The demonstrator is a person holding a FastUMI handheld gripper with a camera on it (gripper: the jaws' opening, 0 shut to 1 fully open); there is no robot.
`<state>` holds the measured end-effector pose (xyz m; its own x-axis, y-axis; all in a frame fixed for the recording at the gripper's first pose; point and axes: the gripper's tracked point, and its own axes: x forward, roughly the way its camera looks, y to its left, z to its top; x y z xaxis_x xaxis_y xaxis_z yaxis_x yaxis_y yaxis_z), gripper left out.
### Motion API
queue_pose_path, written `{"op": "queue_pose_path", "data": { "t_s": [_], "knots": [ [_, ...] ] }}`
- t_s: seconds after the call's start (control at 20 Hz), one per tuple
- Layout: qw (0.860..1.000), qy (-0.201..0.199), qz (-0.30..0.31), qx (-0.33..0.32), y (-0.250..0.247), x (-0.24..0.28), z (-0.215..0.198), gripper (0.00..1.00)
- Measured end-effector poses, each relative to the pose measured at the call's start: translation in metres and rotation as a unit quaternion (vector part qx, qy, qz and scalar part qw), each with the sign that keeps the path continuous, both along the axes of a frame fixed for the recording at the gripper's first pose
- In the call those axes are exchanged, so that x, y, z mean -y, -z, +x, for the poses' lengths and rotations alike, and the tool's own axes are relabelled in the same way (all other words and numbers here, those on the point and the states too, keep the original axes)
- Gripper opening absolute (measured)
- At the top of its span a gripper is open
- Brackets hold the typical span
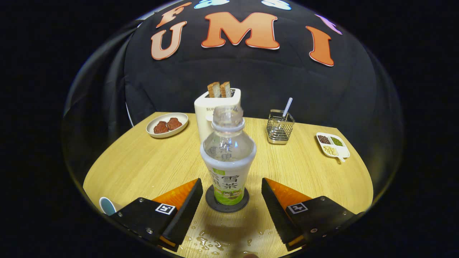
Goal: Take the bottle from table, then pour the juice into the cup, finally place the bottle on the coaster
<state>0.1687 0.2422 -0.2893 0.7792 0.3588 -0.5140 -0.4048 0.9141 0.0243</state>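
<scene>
A clear, uncapped bottle [228, 157] with a white and green label stands upright on a dark round coaster [227, 203] on the wooden table. My gripper [231, 195] is open, its two fingers spread to either side of the bottle's base and not touching it. The rim of a light blue cup [106, 206] peeks out just left of the left finger.
Water drops [208, 243] lie on the table between the fingers. Behind the bottle is a white toaster [215, 107] with two toast slices. A plate of brown food [167, 124] sits far left, a wire holder with a straw [280, 126] and a divided dish of beans [332, 145] to the right.
</scene>
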Motion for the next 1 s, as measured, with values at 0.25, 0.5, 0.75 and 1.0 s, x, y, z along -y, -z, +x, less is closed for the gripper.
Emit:
{"op": "queue_pose_path", "data": {
  "t_s": [0.25,0.5,0.75,1.0],
  "knots": [
    [0.998,0.031,0.021,0.040,-0.072,0.042,-0.021,0.98],
    [0.994,0.069,0.035,0.083,-0.144,0.093,-0.048,0.97],
    [0.987,0.104,0.064,0.103,-0.188,0.133,-0.081,0.97],
    [0.982,0.123,0.037,0.138,-0.210,0.165,-0.104,0.97]
  ]
}}
